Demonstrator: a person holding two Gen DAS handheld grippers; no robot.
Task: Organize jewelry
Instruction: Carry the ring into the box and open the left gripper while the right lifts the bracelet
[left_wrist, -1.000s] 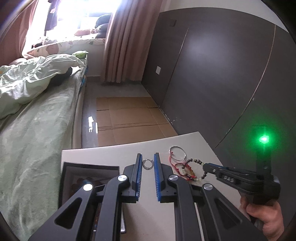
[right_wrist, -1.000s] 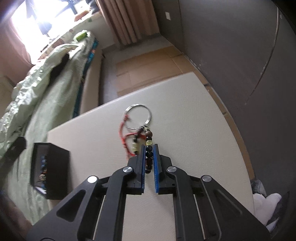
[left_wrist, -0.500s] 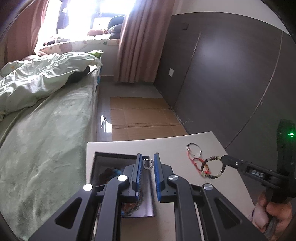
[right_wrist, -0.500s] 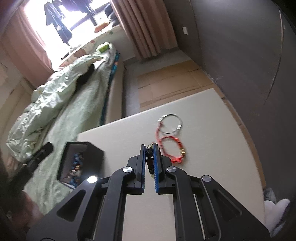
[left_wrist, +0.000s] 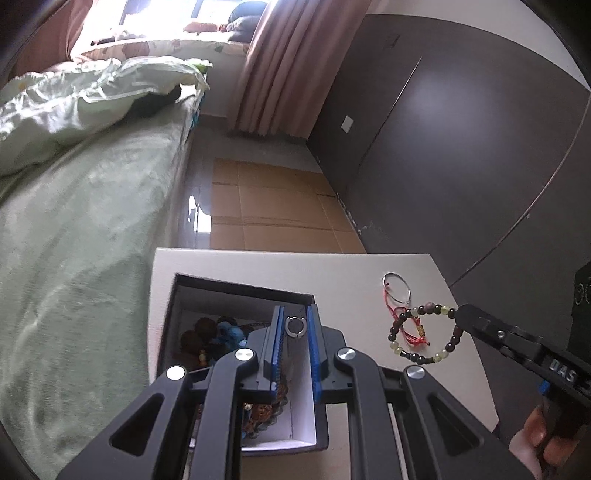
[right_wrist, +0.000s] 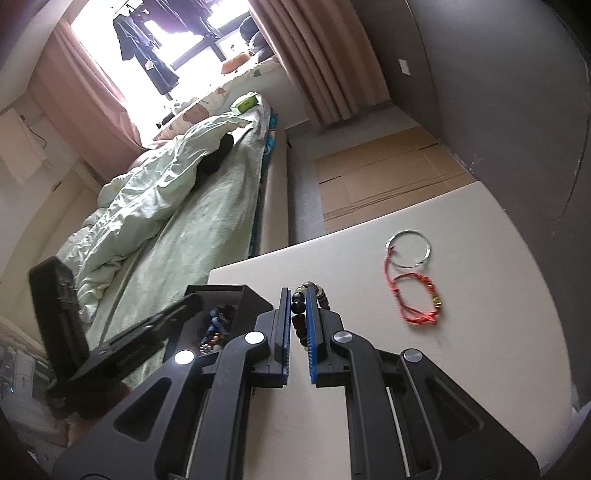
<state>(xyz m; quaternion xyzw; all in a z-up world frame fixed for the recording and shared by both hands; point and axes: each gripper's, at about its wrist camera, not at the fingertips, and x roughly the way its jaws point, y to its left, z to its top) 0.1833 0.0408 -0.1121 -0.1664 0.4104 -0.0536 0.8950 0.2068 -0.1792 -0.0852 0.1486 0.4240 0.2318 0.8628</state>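
My left gripper (left_wrist: 294, 325) is shut on a small silver ring (left_wrist: 294, 326) and holds it over the open black jewelry box (left_wrist: 236, 291), which holds several beaded pieces. My right gripper (right_wrist: 297, 306) is shut on a dark beaded bracelet (right_wrist: 298, 314) and holds it above the white table, right of the box (right_wrist: 229, 295). In the left wrist view the bracelet (left_wrist: 424, 332) hangs from the right gripper's tip (left_wrist: 461, 317). A red string bracelet (right_wrist: 417, 299) and a thin silver bangle (right_wrist: 408, 253) lie on the table.
The white table (right_wrist: 480, 332) ends at a far edge with cardboard-covered floor (right_wrist: 388, 173) beyond. A bed with green bedding (right_wrist: 177, 206) runs along the left. A dark wall (left_wrist: 461, 147) stands to the right.
Both grippers rose and moved left. My left gripper carried the ring from the bare table to over the box. My right gripper lifted the beaded bracelet off the red bracelet and bangle.
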